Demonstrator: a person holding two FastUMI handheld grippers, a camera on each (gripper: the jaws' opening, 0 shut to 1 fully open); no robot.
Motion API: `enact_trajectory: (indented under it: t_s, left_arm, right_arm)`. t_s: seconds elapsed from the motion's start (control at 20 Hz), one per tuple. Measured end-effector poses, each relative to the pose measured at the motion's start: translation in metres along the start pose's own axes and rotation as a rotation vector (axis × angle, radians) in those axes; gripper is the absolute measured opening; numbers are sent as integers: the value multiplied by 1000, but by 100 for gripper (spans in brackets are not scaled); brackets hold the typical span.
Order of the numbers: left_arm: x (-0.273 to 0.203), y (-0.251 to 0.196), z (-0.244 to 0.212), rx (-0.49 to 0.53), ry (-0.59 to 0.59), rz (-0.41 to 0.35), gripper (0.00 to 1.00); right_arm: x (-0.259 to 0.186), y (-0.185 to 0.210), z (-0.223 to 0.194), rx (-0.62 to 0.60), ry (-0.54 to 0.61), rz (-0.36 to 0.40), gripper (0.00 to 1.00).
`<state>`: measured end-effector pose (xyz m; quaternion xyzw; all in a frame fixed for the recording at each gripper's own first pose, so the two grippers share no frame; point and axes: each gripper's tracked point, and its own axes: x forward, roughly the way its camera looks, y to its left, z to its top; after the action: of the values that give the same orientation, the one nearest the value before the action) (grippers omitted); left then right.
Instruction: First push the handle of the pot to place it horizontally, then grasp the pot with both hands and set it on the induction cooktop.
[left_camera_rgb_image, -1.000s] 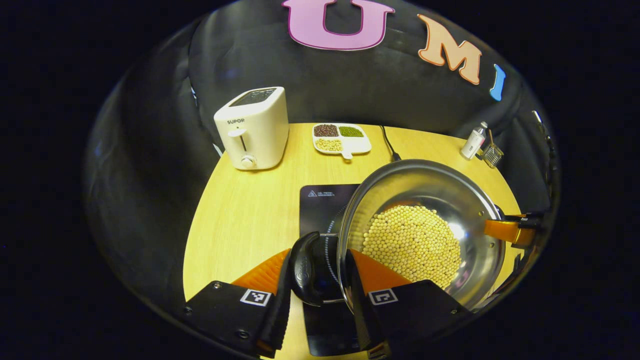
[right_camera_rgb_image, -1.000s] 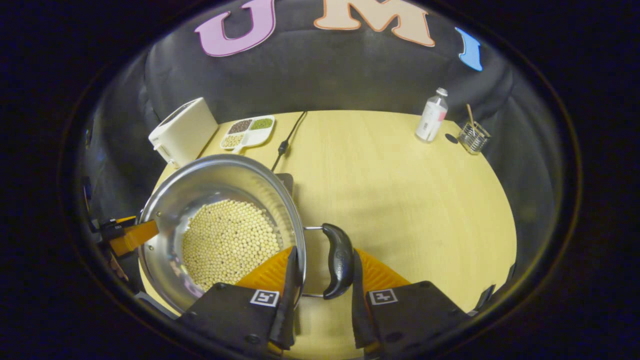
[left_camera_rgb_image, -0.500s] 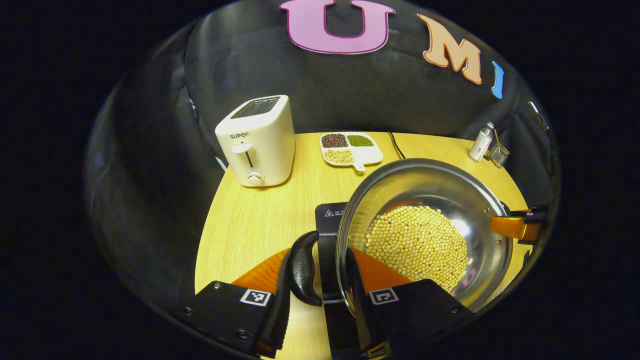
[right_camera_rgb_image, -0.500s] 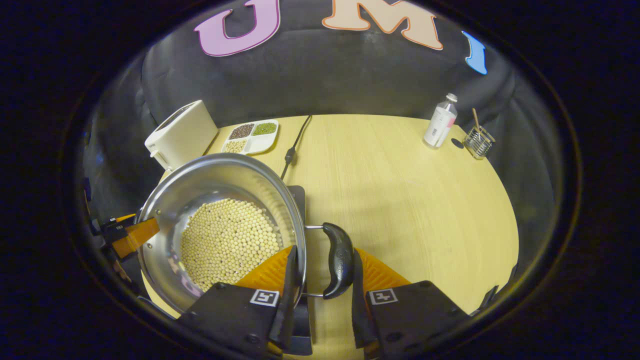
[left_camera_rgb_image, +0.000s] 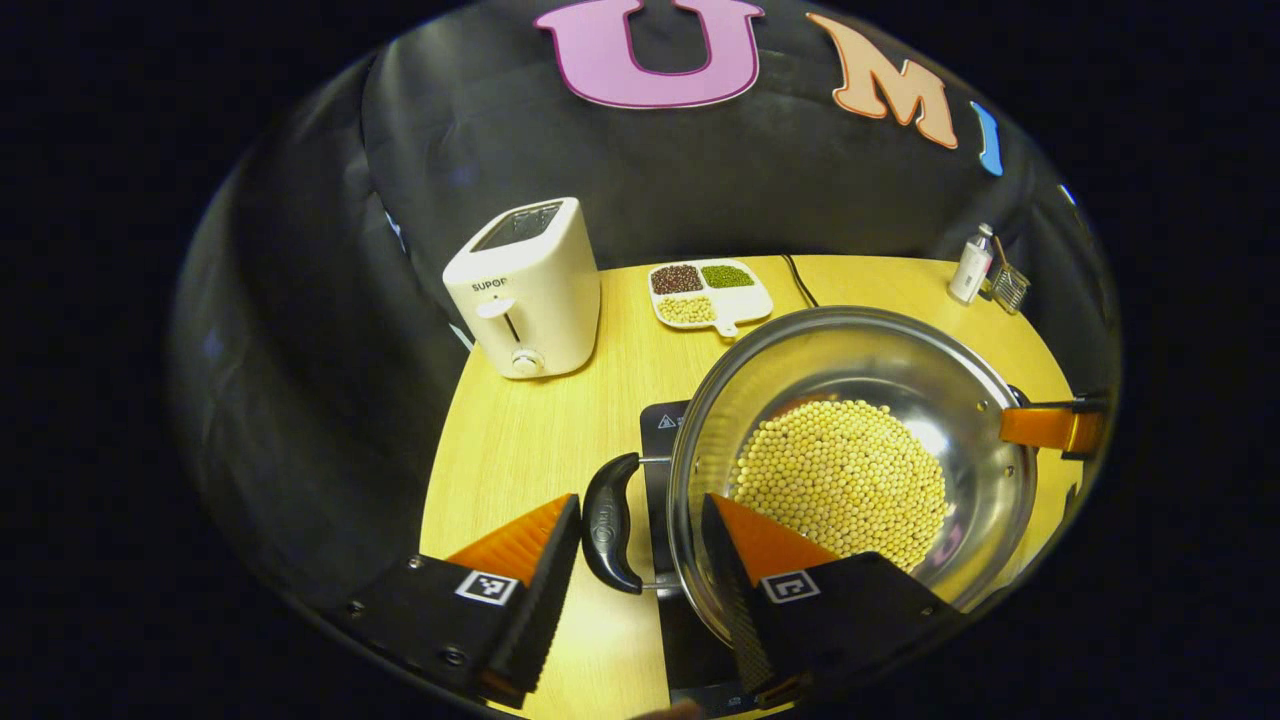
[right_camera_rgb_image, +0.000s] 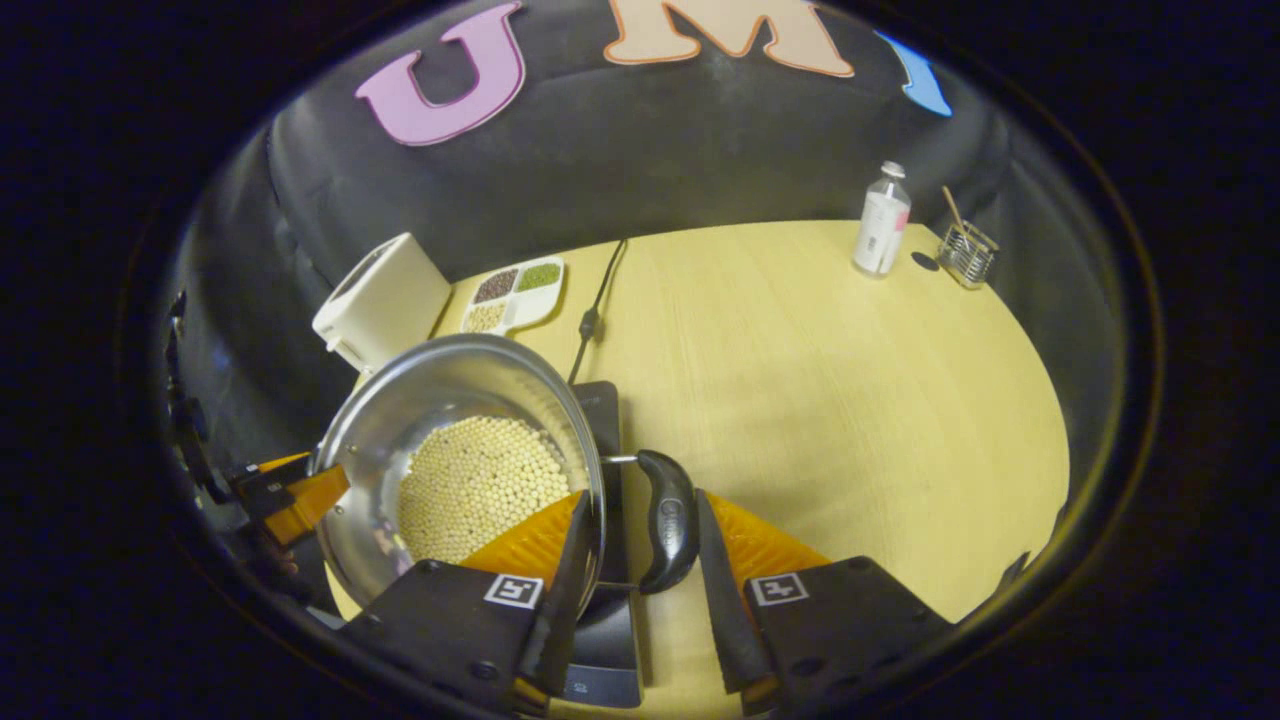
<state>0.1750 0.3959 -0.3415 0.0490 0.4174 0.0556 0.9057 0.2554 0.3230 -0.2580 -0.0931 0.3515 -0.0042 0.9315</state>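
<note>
Far left, at the back-left corner of the table, stands the toaster. Beside it along the back edge is a divided tray with dark, green and pale beans, each in its own compartment. Moving in: the left gripper has its jaws wide, straddling the pot's left handle with daylight on both sides, so there is no grip there. The steel pot sits over the induction cooktop near the front edge. Resting or a hair above? I cannot tell. Its floor is covered by a layer of pale soybeans, so I'd judge it hefty, rigid and slick-walled, with a load that rolls if tipped. Keep it level and hold it by the two side handles, not the rim. The right gripper brackets the right handle, jaws narrow; whether they pinch, I cannot tell. At the back-right corner are a bottle and a wire holder.
</note>
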Motion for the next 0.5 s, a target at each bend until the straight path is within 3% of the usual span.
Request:
enact_trajectory:
  t_s: [0.05,0.15,0.25,0.3,0.4,0.5]
  left_arm:
    - [-3,-1,3,9,-8,-2,85]
    - [-12,-2,10,26,-29,7,93]
    - [-21,4,18,52,-56,45,95]
    - [-27,8,23,63,-75,67,95]
    - [-37,12,36,84,-123,105,98]
    - [-55,15,51,112,-181,145,99]
  right_arm:
    - [-3,-1,3,9,-3,13,55]
    - [-12,-11,11,31,-24,17,54]
    - [-21,-17,18,52,-45,28,65]
    - [-27,-22,22,60,-59,30,77]
    - [-38,-34,27,67,-78,29,90]
    - [-49,-48,34,73,-108,20,94]
